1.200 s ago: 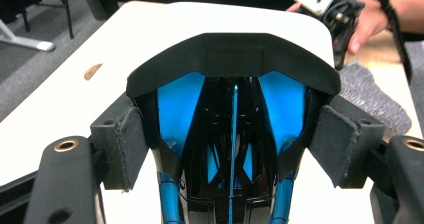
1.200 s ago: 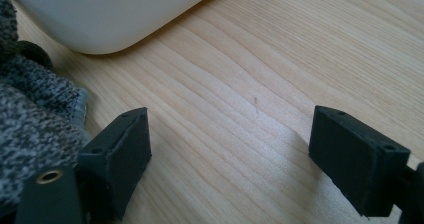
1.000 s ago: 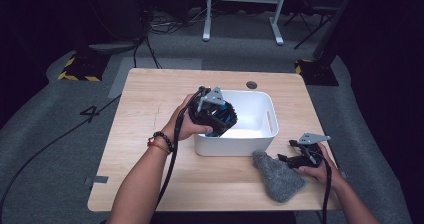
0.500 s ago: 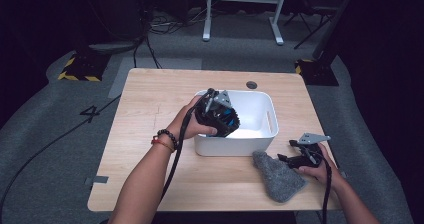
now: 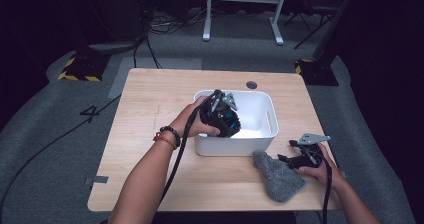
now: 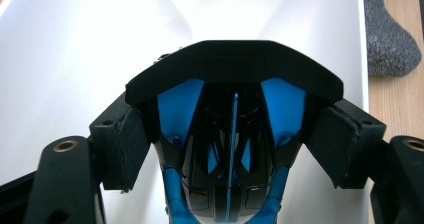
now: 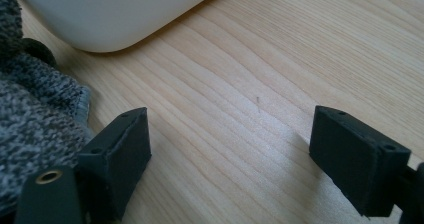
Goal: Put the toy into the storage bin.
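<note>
My left gripper [image 5: 226, 120] is held over the white bin [image 5: 270, 115], tilted down into it. In the left gripper view its pads [image 6: 127, 149] press on the sides of a glossy black and blue plastic object [image 6: 232, 74], which hangs above the bin's white floor [image 6: 75, 44]. My right gripper [image 5: 296, 159] rests on the wooden table [image 5: 150, 99] to the right of the bin. Its jaws stand wide apart over bare wood [image 7: 250, 149], with nothing between them. A grey knitted sock [image 5: 277, 176] lies just beside it, touching the left jaw's side [image 7: 30, 109].
The bin's rounded corner [image 7: 110, 14] is close ahead of my right gripper. The sock's toe [image 6: 390, 39] lies outside the bin's wall. A small round cable hole [image 5: 251, 85] sits at the table's far edge. Beyond the table are a dark floor and cables.
My left hand has carried the black and blue object a little to the right and lower, further over the bin. The right hand and the sock have stayed put.
</note>
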A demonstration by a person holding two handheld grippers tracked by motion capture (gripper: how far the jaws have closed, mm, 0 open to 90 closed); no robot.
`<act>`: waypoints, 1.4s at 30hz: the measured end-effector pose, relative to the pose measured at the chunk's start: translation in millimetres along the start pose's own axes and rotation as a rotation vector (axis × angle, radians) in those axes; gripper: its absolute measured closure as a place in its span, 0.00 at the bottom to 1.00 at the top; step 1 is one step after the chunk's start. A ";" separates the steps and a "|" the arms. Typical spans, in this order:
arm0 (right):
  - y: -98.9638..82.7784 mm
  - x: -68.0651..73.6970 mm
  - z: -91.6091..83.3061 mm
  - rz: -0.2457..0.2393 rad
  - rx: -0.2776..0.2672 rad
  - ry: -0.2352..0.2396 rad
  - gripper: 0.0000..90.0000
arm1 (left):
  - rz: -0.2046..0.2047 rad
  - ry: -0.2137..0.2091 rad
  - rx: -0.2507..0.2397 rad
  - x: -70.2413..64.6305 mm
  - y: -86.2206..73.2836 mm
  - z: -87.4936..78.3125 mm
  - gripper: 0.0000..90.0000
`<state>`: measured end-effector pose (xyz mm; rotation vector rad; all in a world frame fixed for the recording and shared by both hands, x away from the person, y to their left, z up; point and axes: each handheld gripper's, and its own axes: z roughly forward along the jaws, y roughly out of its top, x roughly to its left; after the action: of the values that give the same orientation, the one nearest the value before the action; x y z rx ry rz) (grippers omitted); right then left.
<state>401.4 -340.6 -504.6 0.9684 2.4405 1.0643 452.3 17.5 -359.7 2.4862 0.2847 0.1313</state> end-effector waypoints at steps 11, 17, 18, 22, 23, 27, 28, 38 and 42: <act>-0.1 0.1 -0.2 -0.004 0.000 0.005 0.19 | 0.008 -0.020 0.074 -0.5 3.9 7.1 0.27; -0.2 0.2 -0.2 -0.008 0.000 0.009 0.19 | 0.010 -0.032 0.095 -0.4 6.2 11.3 0.28; -0.2 0.2 -0.2 -0.009 0.000 0.010 0.19 | 0.017 -0.029 0.109 -0.2 6.7 12.2 0.28; -0.2 0.2 -0.2 -0.009 0.000 0.010 0.19 | 0.024 -0.036 0.133 0.5 8.8 14.8 0.28; -0.2 0.2 -0.2 -0.009 0.000 0.010 0.19 | 0.025 -0.036 0.136 0.6 9.3 15.0 0.28; -0.2 0.2 -0.2 -0.009 0.000 0.010 0.19 | 0.020 -0.050 0.142 1.2 10.8 16.8 0.28; -0.2 0.2 -0.2 -0.009 0.000 0.010 0.19 | 0.016 -0.054 0.143 1.7 10.7 17.0 0.28; -0.2 0.2 -0.2 -0.009 0.000 0.010 0.19 | 0.003 -0.036 0.133 2.0 10.2 16.6 0.26; -0.2 0.2 -0.2 -0.009 0.000 0.010 0.19 | 0.011 -0.037 0.104 -0.1 11.5 14.4 0.26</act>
<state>401.1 -340.7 -504.7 0.9540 2.4504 1.0683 456.5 0.2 -364.3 2.5905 0.2682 0.0761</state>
